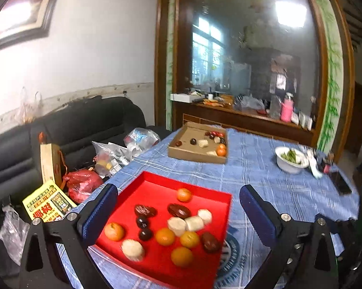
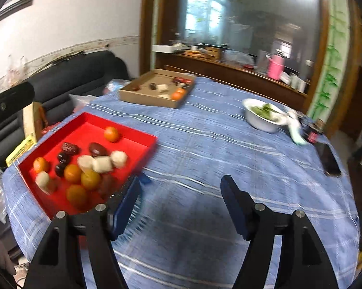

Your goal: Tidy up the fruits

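A: Status of grippers?

B: Left gripper (image 1: pixel 178 207) is hanging over the red tray (image 1: pixel 142 180), jaws spread wide, nothing between them. Right gripper (image 2: pixel 181 192) is also spread wide and empty, sitting above bare blue tablecloth (image 2: pixel 229 144) just beside the tray's near-right corner.

A: Where's the fruit?

B: Most is lying loose in the red tray: oranges, dark dates, pale white pieces. The rest is sitting in the cardboard box (image 1: pixel 195 155) at the far edge of the table.

A: Procedure for the pick?

B: Judgement only: the lone orange (image 1: pixel 183 194) at the back of the tray is standing apart from the others, so it's the easiest grab. Approach vertically, centre jaws on it, close slowly; round fruit is likely to roll.

A: Clearance?

B: The white pieces (image 1: pixel 188 222) are touching each other, so there's little finger room there. The tray wall is limiting any low approach from the side. Mid-table is offering open room btwn tray and box; the white bowl (image 2: pixel 262 118) and phone (image 2: pixel 330 161) are sitting well apart on the right, near the table edge.
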Demonstrator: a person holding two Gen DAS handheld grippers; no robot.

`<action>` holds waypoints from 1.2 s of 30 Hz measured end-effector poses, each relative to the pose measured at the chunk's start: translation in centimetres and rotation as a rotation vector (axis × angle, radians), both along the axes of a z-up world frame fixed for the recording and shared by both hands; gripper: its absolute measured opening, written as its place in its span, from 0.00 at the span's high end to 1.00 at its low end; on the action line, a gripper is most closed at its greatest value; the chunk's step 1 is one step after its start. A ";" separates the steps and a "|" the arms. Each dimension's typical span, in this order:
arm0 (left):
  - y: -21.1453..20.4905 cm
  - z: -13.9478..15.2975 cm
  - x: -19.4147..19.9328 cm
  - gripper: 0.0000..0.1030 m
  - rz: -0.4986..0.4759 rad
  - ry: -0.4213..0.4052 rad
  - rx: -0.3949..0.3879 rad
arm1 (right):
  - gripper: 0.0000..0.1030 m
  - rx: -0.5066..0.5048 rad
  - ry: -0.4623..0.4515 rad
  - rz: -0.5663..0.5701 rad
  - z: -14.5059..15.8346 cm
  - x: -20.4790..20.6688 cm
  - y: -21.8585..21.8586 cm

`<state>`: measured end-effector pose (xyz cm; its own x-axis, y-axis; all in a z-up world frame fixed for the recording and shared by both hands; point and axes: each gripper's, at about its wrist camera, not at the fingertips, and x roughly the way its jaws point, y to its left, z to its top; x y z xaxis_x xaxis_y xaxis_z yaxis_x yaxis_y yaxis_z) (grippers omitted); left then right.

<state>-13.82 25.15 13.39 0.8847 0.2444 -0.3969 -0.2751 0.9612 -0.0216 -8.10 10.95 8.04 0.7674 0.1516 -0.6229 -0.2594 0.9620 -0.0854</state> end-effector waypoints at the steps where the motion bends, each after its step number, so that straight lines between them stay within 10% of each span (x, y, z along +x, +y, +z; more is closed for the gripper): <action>1: -0.8 -0.1 -0.2 0.01 -0.003 0.006 0.011 | 0.33 0.006 0.002 -0.020 -0.1 -0.3 -0.9; 36: -5.5 -3.9 0.5 0.01 -0.057 0.209 0.044 | 0.30 -0.008 -0.005 -0.144 -1.5 -3.7 -6.7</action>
<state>-13.28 19.63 9.46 0.7975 0.2173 -0.5629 -0.2142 0.9741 0.0725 -11.81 4.21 6.56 0.7842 0.0347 -0.6195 -0.1185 0.9884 -0.0946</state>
